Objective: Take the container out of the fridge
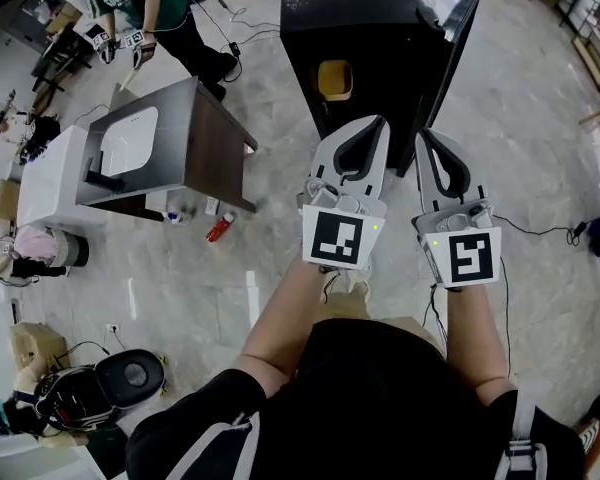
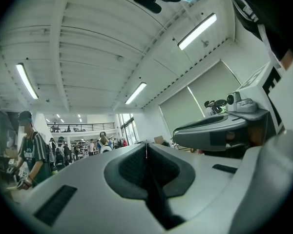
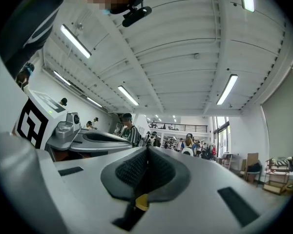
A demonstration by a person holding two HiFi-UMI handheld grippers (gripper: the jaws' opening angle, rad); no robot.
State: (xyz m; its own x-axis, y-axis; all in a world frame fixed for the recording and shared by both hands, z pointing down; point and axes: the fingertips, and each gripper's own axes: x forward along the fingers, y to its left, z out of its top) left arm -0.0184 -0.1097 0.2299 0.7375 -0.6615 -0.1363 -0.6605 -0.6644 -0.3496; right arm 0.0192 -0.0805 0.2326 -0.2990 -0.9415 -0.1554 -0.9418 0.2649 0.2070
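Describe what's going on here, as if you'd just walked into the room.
A person holds the left gripper and the right gripper out side by side, pointed toward a black fridge standing on the floor ahead. Both grippers' fingers are pressed together with nothing between them. No container is held, so the task is not yet under way.
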